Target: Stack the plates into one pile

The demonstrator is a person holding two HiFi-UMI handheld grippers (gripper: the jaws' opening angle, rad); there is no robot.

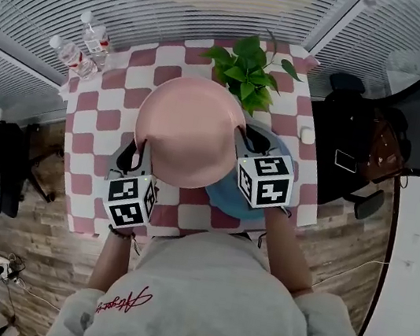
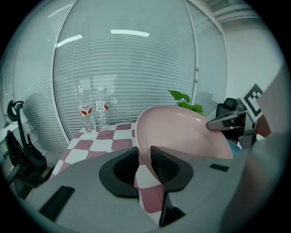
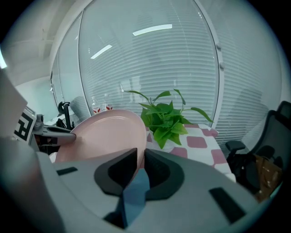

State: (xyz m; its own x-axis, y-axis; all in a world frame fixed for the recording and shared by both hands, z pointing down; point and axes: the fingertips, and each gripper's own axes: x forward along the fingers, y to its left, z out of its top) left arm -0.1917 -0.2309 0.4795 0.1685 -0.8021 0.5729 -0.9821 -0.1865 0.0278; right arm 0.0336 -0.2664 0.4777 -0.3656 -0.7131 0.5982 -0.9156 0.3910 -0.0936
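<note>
Pink plate [image 1: 188, 129]: smooth, satin finish with a soft sheen.
Blue plate [image 1: 221, 197]: smooth, matt.
Table [image 1: 95, 116]: covered in matt checked cloth.
Left claw [image 2: 144, 158]: black matt pads, ribbed; grey matt plastic body.
Right claw [image 3: 140, 162]: same black ribbed pads, grey matt plastic body.
Bottles [image 1: 87, 43]: clear glossy plastic.
Plant leaves [image 1: 249, 70]: smooth, slightly glossy.
Floor [image 1: 44, 255]: wood-grain planks, matt.
Sweatshirt [image 1: 203, 306]: grey knit cloth, matt.

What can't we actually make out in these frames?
Blue plate: head view, mostly hidden under the pink plate; gap between them unreadable.
Bottle labels: left gripper view, too small to read.
White object near the table's right edge: head view, too small to identify.
</note>
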